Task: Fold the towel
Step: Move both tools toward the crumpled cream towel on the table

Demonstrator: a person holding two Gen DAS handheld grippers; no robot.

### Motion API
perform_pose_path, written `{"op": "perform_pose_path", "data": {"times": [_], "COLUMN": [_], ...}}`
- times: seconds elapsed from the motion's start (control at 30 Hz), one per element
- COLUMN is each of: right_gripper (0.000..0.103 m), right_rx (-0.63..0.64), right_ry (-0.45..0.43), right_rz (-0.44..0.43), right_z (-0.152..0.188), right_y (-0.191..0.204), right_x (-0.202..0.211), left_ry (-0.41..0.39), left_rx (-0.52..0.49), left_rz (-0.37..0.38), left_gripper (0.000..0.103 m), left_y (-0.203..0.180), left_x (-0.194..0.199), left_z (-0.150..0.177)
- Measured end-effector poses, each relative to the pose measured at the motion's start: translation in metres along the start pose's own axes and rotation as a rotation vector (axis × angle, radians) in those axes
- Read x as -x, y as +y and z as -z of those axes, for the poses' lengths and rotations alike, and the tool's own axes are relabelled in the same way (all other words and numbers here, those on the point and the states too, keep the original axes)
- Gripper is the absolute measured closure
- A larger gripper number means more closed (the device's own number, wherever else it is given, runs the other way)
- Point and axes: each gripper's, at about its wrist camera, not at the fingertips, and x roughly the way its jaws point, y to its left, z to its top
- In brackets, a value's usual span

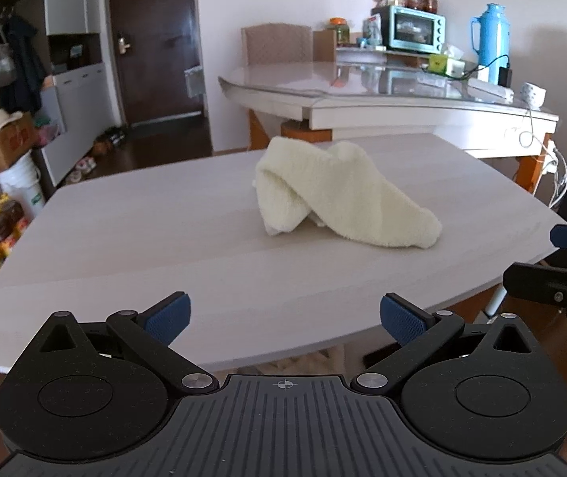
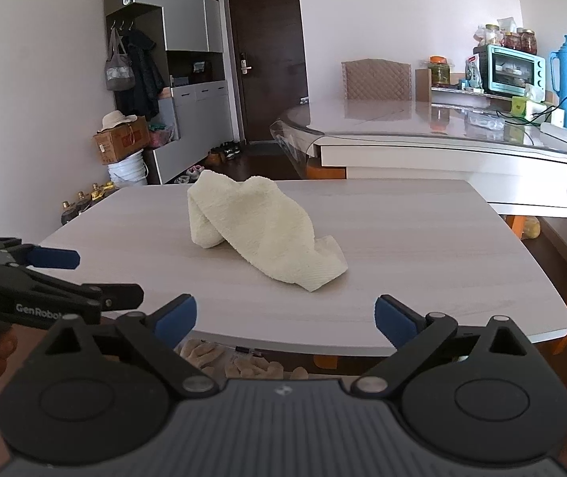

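A cream towel (image 1: 335, 194) lies crumpled in a heap on the pale wood-grain table (image 1: 164, 246); it also shows in the right wrist view (image 2: 259, 226). My left gripper (image 1: 285, 320) is open and empty, over the table's near edge, well short of the towel. My right gripper (image 2: 285, 320) is open and empty, at the near edge, apart from the towel. The right gripper shows at the right edge of the left wrist view (image 1: 562, 274). The left gripper shows at the left of the right wrist view (image 2: 45, 278).
A larger glass-topped table (image 1: 383, 91) stands behind with a toaster oven (image 1: 416, 28), a blue thermos (image 1: 490, 41) and cables. A chair (image 1: 277, 43) is behind it. Boxes, bottles and a cabinet stand at the left wall.
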Motion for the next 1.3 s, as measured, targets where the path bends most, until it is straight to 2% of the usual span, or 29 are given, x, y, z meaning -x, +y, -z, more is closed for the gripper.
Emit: {"op": "perform_pose_path", "data": {"times": [0.13,0.2,0.33,0.4,1.3], "right_gripper": [0.005,0.005,0.005,0.005,0.005], "right_rx": [0.004,0.011,0.001,0.018,0.023], "right_ry": [0.005,0.011,0.031,0.019,0.000], "right_rz": [0.000,-0.004,-0.012,-0.007,-0.006], "right_z": [0.002,0.003,-0.004,-0.003,-0.016], "right_y": [0.003,0.006,-0.001,0.012,0.011], "right_x": [0.002,0.003,-0.007,0.000,0.002], "left_ry": [-0.015,0.021,0.029,0.033,0.034], "left_rx": [0.033,0.054,0.067,0.047,0.062], "left_rz": [0.012,0.024,0.028,-0.004,-0.031], "left_gripper": [0.000,0.000,0.000,0.000,0.000], "left_y": [0.005,0.012,0.034,0.010,0.018], "left_x": [0.006,-0.001,0.000,-0.002,-0.008], "left_z": [0.005,0.004,0.004,0.000,-0.004]}}
